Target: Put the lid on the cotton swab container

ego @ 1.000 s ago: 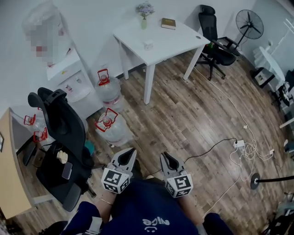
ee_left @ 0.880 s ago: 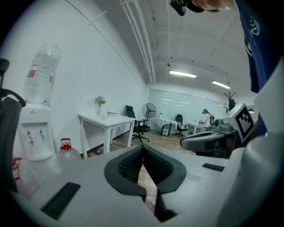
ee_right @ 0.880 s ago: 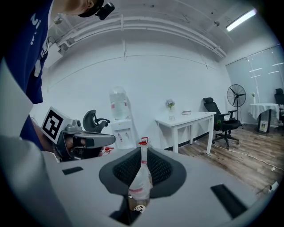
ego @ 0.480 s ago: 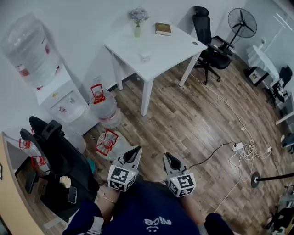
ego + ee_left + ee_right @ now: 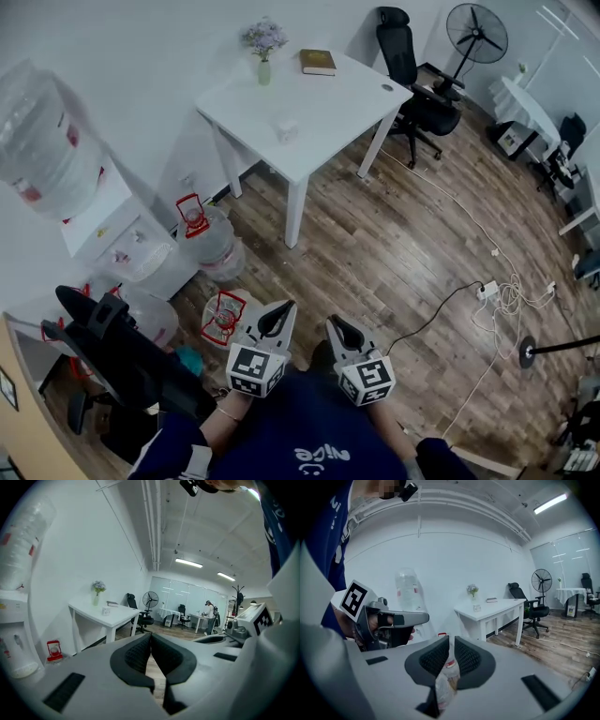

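Left grey two-jaw gripper [image 5: 284, 307]: jaws pressed together, empty. Right grey two-jaw gripper [image 5: 331, 322] just beside it: jaws a narrow slit apart, gripping nothing. Both low over brown wood-plank floor [image 5: 394, 244], pointed toward white square table [image 5: 328, 103]. On table, left to right: vase of pale flowers [image 5: 263, 56], small clear cotton swab container [image 5: 285, 128], dark book [image 5: 318, 62]. Container well apart from both grippers; lid too small to tell.

Two tongs: left gripper [image 5: 281, 311] and right gripper [image 5: 334, 325]. Far ahead: one white table [image 5: 352, 94] bearing one flower vase [image 5: 263, 42], one book [image 5: 317, 62] and one small container [image 5: 285, 127]; one standing fan [image 5: 476, 33]. Two black office chairs [image 5: 412, 84], one beside the left gripper. At least three water jugs [image 5: 214, 246] ahead-left.
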Tool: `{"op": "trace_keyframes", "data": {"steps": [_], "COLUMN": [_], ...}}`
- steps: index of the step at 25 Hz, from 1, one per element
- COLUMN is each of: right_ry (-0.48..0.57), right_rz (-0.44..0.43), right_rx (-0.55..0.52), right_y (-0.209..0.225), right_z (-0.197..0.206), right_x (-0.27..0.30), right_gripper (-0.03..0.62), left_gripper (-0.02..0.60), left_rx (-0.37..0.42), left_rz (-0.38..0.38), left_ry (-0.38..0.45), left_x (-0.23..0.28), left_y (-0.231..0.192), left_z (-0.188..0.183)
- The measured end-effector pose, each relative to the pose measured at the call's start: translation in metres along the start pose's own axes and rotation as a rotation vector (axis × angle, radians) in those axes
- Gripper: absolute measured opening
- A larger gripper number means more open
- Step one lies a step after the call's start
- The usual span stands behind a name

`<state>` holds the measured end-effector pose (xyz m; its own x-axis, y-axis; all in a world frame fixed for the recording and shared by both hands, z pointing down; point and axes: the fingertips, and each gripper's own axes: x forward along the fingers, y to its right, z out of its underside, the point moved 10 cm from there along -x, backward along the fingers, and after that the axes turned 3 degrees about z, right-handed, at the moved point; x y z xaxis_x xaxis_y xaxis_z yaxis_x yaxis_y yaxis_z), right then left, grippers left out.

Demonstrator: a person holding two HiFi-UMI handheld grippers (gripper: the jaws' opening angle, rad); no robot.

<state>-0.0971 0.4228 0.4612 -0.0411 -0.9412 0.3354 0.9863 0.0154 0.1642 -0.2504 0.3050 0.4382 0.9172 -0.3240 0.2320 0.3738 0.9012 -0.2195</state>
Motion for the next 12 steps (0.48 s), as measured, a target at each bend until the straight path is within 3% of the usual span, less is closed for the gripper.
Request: {"op": "trace_keyframes", "data": {"steps": [5, 12], "right_ry": [-0.001, -0.001], "right_rz": [-0.005, -0.100], "right_rx": [0.023, 0.006], "right_y": [0.031, 0.105], "right_z": [-0.006, -0.036], "right_x": [0.024, 0.094], "right_gripper": [0.058, 0.058], "left_gripper": [0.020, 0.020], "left_rx": [-0.002, -0.012], "left_rz": [-0.010, -0.094], "left_ry": [-0.014, 0.008], "left_x": [0.028, 0.097], "left_y": [-0.012, -0.039], "left_z": [-0.003, -0.024]}}
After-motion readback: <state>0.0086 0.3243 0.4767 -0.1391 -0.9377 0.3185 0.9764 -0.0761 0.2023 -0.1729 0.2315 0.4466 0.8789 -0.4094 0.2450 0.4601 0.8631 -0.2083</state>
